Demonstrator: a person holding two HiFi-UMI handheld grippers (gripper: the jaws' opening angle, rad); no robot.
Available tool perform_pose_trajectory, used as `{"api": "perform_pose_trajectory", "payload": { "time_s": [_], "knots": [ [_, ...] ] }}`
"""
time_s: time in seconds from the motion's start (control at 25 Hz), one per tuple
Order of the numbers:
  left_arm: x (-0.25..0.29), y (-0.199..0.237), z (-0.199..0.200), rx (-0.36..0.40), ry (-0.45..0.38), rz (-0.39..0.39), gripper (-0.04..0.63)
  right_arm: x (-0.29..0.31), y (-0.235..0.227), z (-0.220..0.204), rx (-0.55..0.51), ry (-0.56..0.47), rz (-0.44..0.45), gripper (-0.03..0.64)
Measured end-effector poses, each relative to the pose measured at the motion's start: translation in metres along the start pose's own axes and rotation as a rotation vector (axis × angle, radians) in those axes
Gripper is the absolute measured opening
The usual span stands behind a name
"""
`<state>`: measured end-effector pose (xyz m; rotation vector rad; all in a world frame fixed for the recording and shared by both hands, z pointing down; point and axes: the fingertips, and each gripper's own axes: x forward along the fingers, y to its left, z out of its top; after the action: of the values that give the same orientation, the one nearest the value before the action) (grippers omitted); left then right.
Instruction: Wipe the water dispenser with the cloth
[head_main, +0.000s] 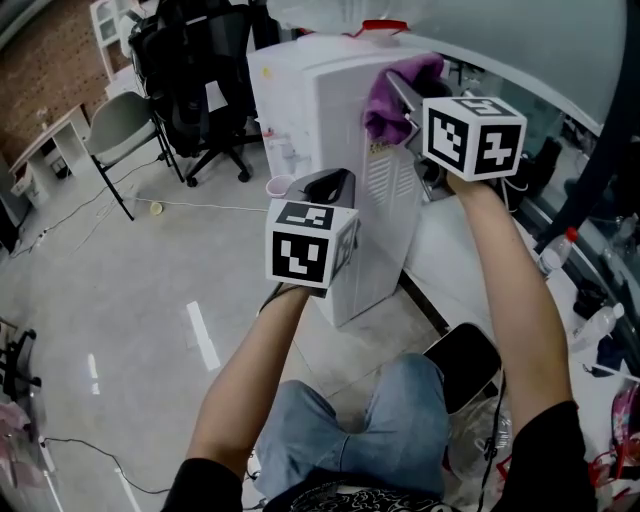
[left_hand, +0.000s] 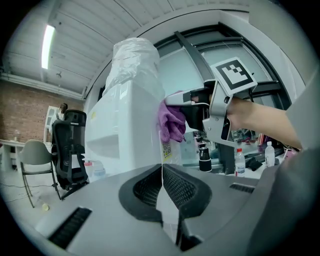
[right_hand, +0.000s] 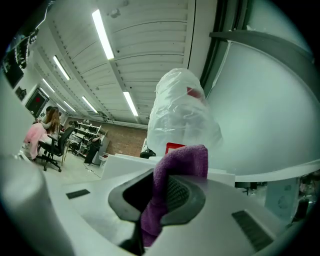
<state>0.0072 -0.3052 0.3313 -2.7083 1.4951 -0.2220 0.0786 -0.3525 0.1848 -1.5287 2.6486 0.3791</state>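
Observation:
The white water dispenser (head_main: 330, 130) stands ahead, its bottle wrapped in clear plastic (left_hand: 134, 67) (right_hand: 182, 112). My right gripper (head_main: 400, 105) is shut on a purple cloth (head_main: 395, 95) (right_hand: 172, 187) and holds it against the dispenser's upper right side, near the top edge. The left gripper view shows that cloth (left_hand: 171, 120) pressed to the white side panel. My left gripper (head_main: 330, 190) hangs lower, close to the dispenser's front right corner, shut with nothing between its jaws (left_hand: 161, 192).
Black office chairs (head_main: 195, 80) and a grey chair (head_main: 120, 130) stand left of the dispenser. A pink cup (head_main: 279, 186) sits at the dispenser's tap side. A desk with bottles (left_hand: 240, 160) lies on the right. Cables run over the floor (head_main: 120, 300).

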Motion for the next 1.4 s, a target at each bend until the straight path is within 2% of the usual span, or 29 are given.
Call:
{"api": "perform_pose_trajectory", "payload": {
  "time_s": [0.72, 1.4],
  "knots": [
    [-0.011, -0.008, -0.046, 0.003, 0.038, -0.021, 0.028, -0.018, 0.024, -0.098, 0.068, 0.11, -0.004, 0.041],
    [-0.012, -0.014, -0.114, 0.024, 0.097, -0.028, 0.028, -0.039, 0.04, -0.224, 0.158, 0.234, -0.026, 0.041]
  ]
}}
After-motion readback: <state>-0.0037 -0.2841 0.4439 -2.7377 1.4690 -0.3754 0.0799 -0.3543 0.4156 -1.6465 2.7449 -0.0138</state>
